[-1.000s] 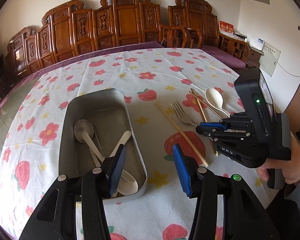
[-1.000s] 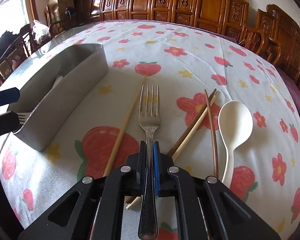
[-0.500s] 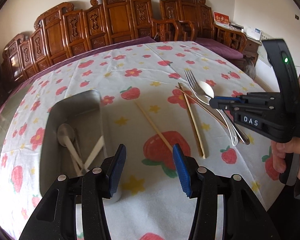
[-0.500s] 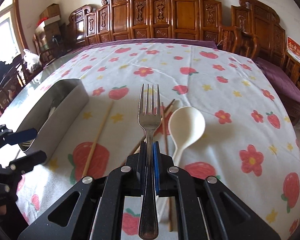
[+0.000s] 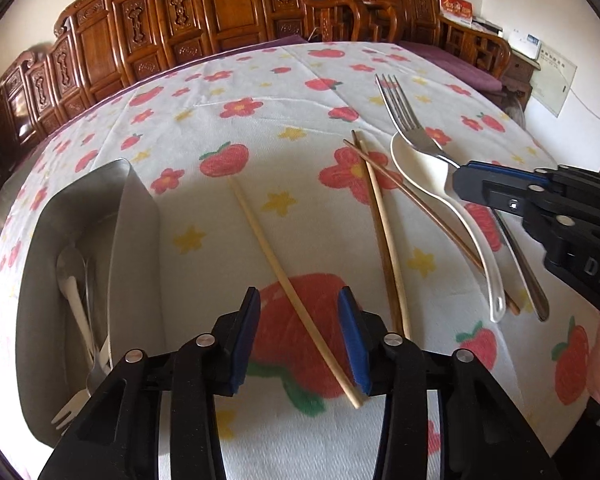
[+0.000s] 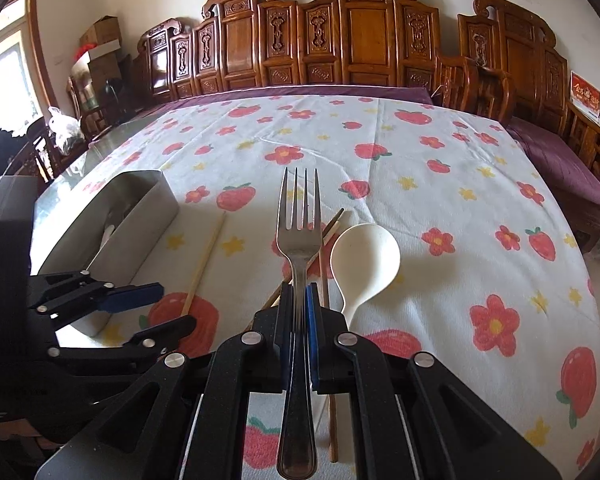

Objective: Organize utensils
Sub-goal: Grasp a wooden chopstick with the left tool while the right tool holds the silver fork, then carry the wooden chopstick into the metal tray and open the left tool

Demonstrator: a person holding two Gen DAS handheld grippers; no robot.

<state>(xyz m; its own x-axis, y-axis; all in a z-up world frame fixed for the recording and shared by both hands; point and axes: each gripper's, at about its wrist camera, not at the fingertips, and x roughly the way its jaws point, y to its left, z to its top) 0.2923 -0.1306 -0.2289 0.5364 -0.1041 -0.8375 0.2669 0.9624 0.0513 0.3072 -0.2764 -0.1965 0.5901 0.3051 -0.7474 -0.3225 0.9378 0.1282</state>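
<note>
The right tool (image 6: 299, 320) is clenched on a metal fork (image 6: 299, 240), gripping its handle between the two blue pads. The fork points away from the camera with its prongs up front, and it is lifted off the worktop (image 6: 440, 184), which wears a white cloth with red strawberries and flowers. In the left wrist view the same fork (image 5: 410, 124) sticks out of the right tool (image 5: 466, 186) above a white spoon (image 5: 432, 176). The white spoon (image 6: 366, 258) lies flat on the cloth, just beside two crossed brown chopsticks (image 5: 384, 220). One pale chopstick (image 5: 284, 280) lies by itself, well apart from the pair. The left tool (image 5: 300, 336) is released, with its pads spread wide, and the near end of the pale chopstick sits between them. You cannot tell if the pads touch it. A metal tray (image 5: 136, 240) stands on the left side of the worktop. Inside it are a metal spoon (image 5: 70, 262), a white utensil (image 5: 78, 312) and a small fork (image 5: 70, 408). Carved wooden chairs (image 6: 340, 40) line the far edge of the worktop.
</note>
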